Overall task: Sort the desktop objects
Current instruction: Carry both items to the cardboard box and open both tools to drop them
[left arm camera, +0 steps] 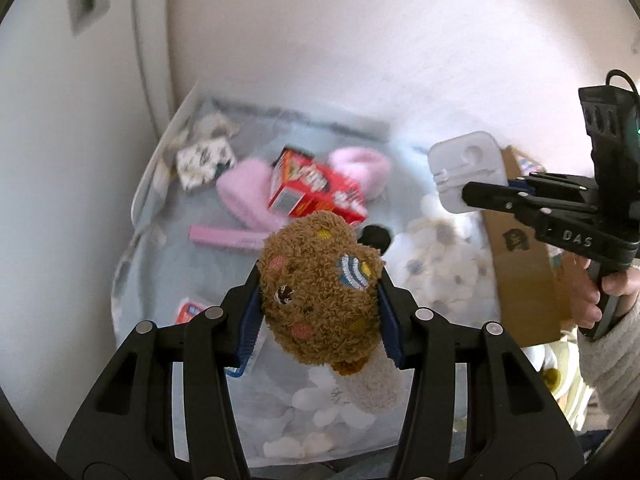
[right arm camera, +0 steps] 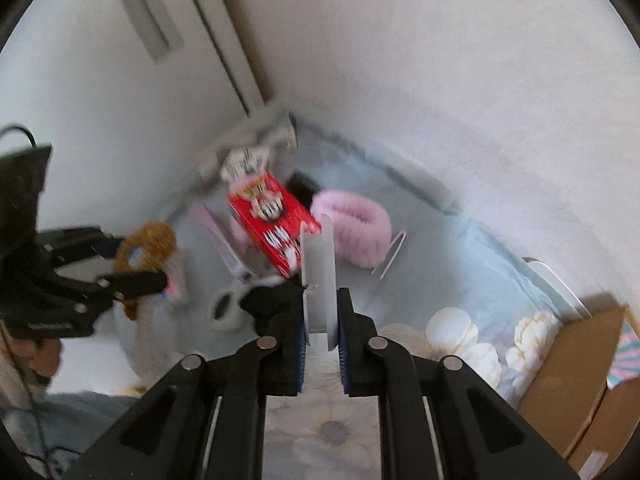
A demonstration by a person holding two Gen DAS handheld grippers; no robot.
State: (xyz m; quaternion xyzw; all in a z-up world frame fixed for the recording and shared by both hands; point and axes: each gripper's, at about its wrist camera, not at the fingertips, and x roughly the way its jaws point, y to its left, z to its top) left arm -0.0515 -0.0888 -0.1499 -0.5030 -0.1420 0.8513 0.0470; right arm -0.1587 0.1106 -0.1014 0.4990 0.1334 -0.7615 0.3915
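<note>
Black arms of the left claw (left arm camera: pixel 320 300) filled the bottom of the left wrist view, and its blue pads (left arm camera: pixel 250 320) squeezed a brown curly teddy bear (left arm camera: pixel 320 292) on both sides. It was closed partway, tight on the soft toy. The bear had a stitched eye, pink and yellow spots and a striped patch, and it hung above the tabletop (left arm camera: pixel 160 264), which had a pale blue cloth with white flowers.

Just past the bear lay a small black thing (left arm camera: pixel 376 236), too blurry to name. A thin pink box (left arm camera: pixel 224 236) lay flat to the left. Behind them a red box (left arm camera: pixel 316 196) leaned on two fluffy pink slippers (left arm camera: pixel 244 192). A small white packet with dark prints (left arm camera: pixel 204 160) sat near the back corner by the wall.

On the right side, a hand (left arm camera: pixel 612 292) in a light sleeve held the right claw (left arm camera: pixel 466 196). That claw was nearly shut on a flat white plastic piece (left arm camera: pixel 466 168) and pinched its edge. In the right wrist view the same white piece (right arm camera: pixel 320 276) stood up on its edge between the blue pads (right arm camera: pixel 302 348). A brown cardboard box (left arm camera: pixel 524 268) stood open at the right edge of the tabletop, below that claw.

Both views were smeared.
</note>
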